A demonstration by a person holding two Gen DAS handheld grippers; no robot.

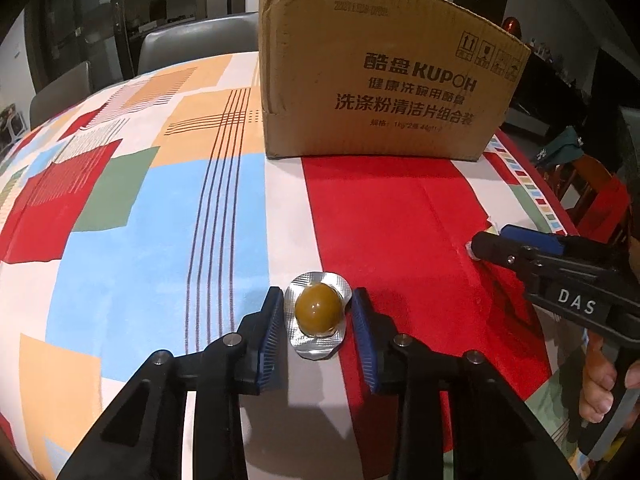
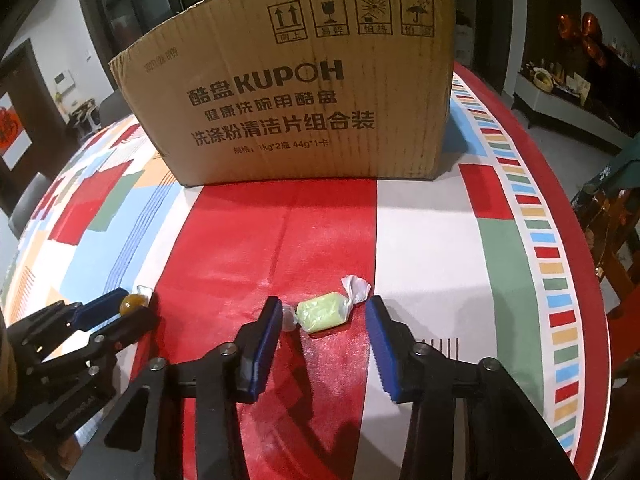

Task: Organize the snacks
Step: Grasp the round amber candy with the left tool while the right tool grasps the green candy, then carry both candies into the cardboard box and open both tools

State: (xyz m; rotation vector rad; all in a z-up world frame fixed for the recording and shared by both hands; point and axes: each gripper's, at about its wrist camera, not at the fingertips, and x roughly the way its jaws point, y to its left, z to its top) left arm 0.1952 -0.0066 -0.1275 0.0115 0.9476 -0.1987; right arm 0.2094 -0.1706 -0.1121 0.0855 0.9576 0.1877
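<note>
On patchwork tablecloth: two snacks, each framed by its own claw, cardboard box at far side.

Between left gripper ribbed blue pads: brown domed candy in crinkled silver foil blister, pads at foil edges on both sides, apparently pinching; firm contact hard to confirm. Between right gripper pads: pale green soft candy in clear twist wrapper, jaws spread, left pad near one twisted end, right pad apart. Left view: green candy hidden behind right gripper, only a scrap of wrapper visible. Right view: brown candy seen at left gripper, foil mostly hidden. Box corrugated, printed, top cut off in both views, contents not visible.
</note>
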